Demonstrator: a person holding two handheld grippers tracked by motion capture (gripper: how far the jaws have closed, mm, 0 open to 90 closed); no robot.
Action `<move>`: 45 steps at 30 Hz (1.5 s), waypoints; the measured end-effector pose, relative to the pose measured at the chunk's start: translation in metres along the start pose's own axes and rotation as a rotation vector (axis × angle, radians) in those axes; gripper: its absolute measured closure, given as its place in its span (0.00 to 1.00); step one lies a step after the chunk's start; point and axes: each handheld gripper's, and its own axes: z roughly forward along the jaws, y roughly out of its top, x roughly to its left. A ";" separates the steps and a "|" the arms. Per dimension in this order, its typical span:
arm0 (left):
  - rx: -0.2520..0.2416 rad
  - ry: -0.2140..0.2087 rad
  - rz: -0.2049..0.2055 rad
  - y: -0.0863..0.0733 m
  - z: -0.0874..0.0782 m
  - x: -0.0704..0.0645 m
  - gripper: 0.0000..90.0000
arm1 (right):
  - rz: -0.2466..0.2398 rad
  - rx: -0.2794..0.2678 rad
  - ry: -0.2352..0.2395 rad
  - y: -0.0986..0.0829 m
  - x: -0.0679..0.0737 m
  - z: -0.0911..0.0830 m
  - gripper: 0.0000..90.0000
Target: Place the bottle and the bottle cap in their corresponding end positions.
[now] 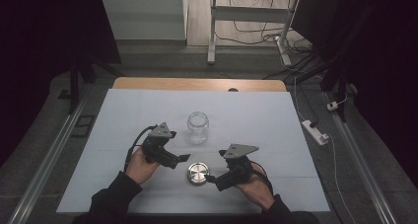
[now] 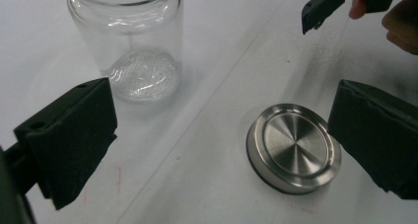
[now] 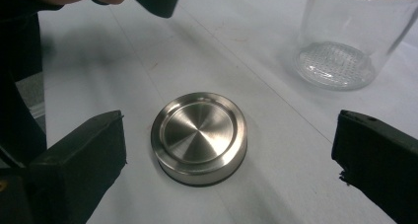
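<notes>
Right tool [image 3: 226, 150] jaws spread wide, holding nothing, lid [image 3: 199, 136] sitting between them on the tabletop [image 3: 276, 184]. Left tool [image 2: 222, 145] also released, jaws apart, lid just beside its right jaw, jar [image 2: 133, 41] past its left jaw. In the high view the lid [image 1: 197, 174] lies flat between both tools, jar [image 1: 197, 128] upright and open, a little behind. Step in hand looks like picking up the lid: centre the right jaws on its rim, drop low, close level so the smooth metal doesn't slip. Gripper views show the brushed lid top and dimpled jar bottom; the high view shows both hands [image 1: 140, 166] and the overall layout.
</notes>
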 end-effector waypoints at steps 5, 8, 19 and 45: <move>-0.007 0.002 -0.012 -0.004 -0.008 -0.005 0.00 | 0.013 -0.007 -0.012 -0.001 -0.003 -0.007 0.00; -0.006 0.003 -0.012 -0.008 -0.012 -0.008 0.00 | 0.019 -0.007 -0.017 -0.001 -0.004 -0.010 0.00; -0.009 0.020 -0.047 -0.023 -0.028 -0.014 0.00 | 0.011 -0.007 -0.046 -0.003 -0.005 -0.022 0.00; -0.044 0.081 -0.145 -0.066 -0.068 -0.020 0.00 | 0.030 -0.005 -0.154 -0.021 -0.015 -0.060 0.00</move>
